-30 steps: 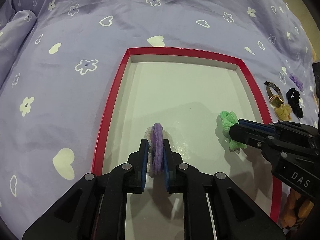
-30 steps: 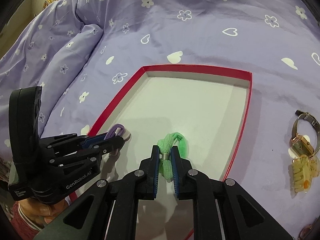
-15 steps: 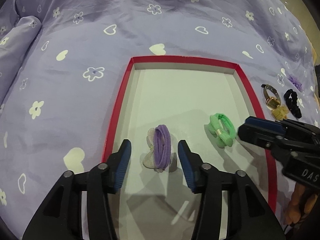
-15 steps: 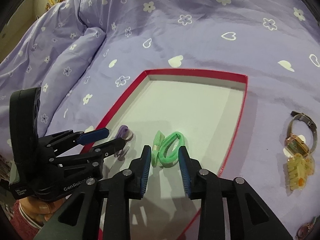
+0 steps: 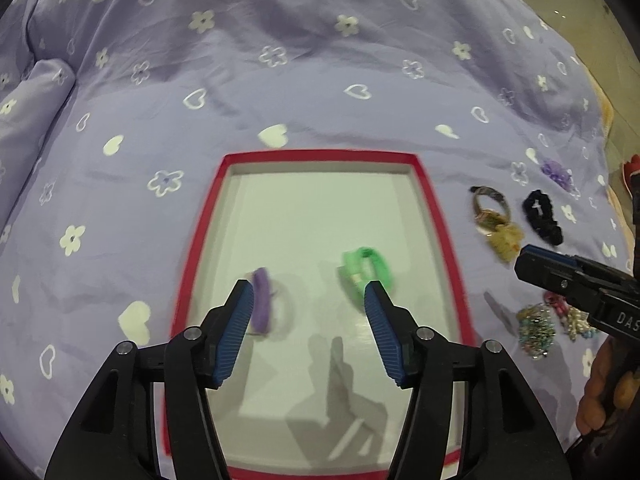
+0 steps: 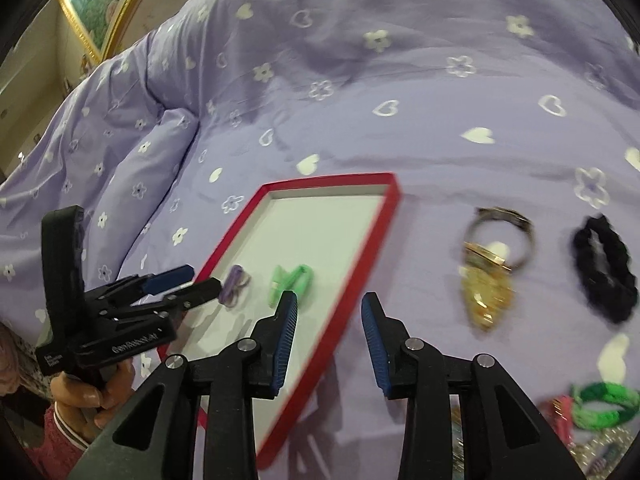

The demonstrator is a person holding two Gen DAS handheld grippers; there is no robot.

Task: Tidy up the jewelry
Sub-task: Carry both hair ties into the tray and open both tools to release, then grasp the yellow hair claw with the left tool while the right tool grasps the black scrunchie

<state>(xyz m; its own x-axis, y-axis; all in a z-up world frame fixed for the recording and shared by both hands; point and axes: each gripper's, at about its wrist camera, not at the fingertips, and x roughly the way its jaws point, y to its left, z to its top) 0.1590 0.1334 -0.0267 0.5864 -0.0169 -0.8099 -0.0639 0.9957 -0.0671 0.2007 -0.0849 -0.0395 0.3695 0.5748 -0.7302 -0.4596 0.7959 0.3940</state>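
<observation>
A red-rimmed tray (image 5: 430,196) (image 6: 362,272) with a white floor lies on the lilac bedspread. Inside it rest a purple hair tie (image 5: 262,300) (image 6: 234,282) and a green hair tie (image 5: 366,266) (image 6: 292,278), both free. My left gripper (image 5: 309,298) (image 6: 188,282) hovers above the tray, its jaws opening, nothing between them. My right gripper (image 6: 329,304) (image 5: 532,260) hangs over the tray's right rim, jaws also opening and empty. To the right of the tray lie a gold watch (image 6: 496,236) (image 5: 490,208), a yellow claw clip (image 6: 486,296) and a black scrunchie (image 6: 604,272) (image 5: 542,216).
A lilac scrunchie (image 5: 556,170) lies far right on the bedspread. A pile of beaded bracelets (image 5: 536,326) and a green bangle (image 6: 604,400) sit near the right edge. A bolster fold (image 6: 160,148) rises at the left. A hand (image 6: 88,396) holds the left gripper's handle.
Both grippers let go of their hair ties and spread their jaws. Each rose away from the tray; the right one swung to the right, past the tray's rim.
</observation>
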